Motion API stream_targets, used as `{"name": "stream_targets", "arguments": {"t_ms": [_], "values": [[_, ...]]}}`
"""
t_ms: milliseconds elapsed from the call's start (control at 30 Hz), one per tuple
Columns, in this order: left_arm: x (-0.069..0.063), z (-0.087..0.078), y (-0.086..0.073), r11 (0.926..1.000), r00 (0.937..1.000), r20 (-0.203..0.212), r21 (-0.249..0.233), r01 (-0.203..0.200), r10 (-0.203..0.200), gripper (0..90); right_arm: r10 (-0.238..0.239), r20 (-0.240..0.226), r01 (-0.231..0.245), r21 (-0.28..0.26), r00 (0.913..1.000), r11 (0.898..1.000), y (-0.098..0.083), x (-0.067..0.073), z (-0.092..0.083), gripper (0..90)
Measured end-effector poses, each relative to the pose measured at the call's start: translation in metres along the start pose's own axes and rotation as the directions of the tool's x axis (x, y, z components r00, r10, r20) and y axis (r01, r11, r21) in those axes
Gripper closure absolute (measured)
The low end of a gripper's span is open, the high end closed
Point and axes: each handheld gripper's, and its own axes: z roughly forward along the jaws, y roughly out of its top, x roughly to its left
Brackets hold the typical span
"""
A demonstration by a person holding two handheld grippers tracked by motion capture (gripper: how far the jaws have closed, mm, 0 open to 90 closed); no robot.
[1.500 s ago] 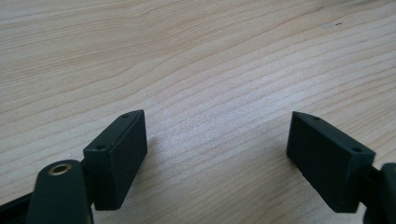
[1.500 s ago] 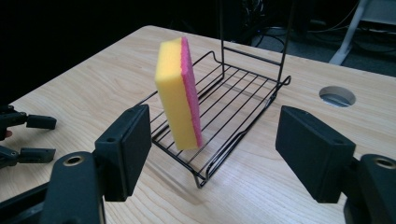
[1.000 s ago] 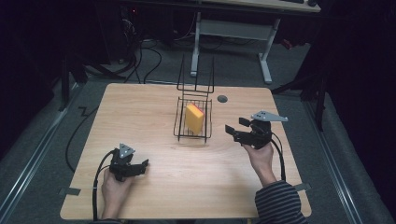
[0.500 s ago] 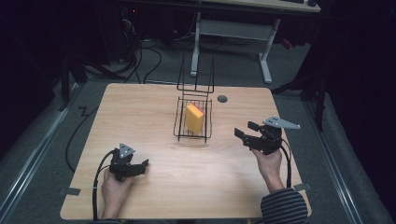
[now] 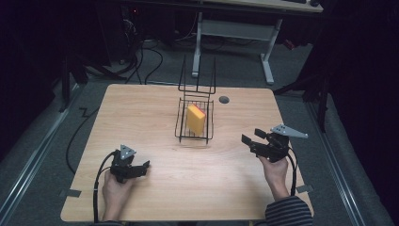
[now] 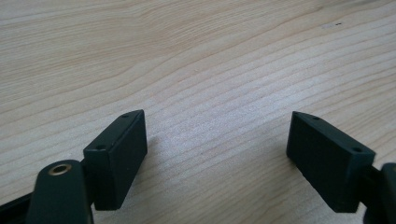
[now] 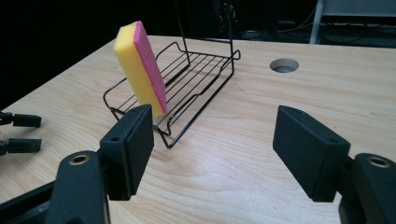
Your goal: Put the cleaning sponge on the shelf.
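Note:
A black wire rack [image 5: 207, 120] stands at the middle of the wooden table [image 5: 136, 113], with a yellow sponge [image 5: 195, 119] on edge inside it. In the right gripper view the sponge [image 7: 140, 70] shows a pink face and leans in the rack [image 7: 201, 70]. My right gripper [image 5: 252, 137] hovers open to the right of the rack, apart from it, jaws [image 7: 214, 111] pointing at it with nothing between them. My left gripper [image 5: 142, 168] rests open at the near left. Its jaws [image 6: 217, 115] stand wide over bare wood.
A round cable hole [image 5: 224, 100] sits in the table behind the rack, to its right. The left gripper's jaws [image 7: 18, 133] show at the far left of the right gripper view. Beyond the table's far edge are desk legs [image 5: 267, 61] and floor cables [image 5: 155, 56].
My right gripper has drawn back from the rack, toward the near right of the table, still open. The left gripper, rack and sponge have not moved.

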Motion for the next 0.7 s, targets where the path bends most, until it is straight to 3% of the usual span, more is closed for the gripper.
{"name": "stream_targets", "arguments": {"t_ms": [700], "values": [[0.0,0.0,0.0,1.0,1.0,0.0,0.0,0.0,0.0,20.9,0.041,0.022,-0.042,0.035,0.9989,0.999,-0.031,-0.013,-0.003,30.2]]}}
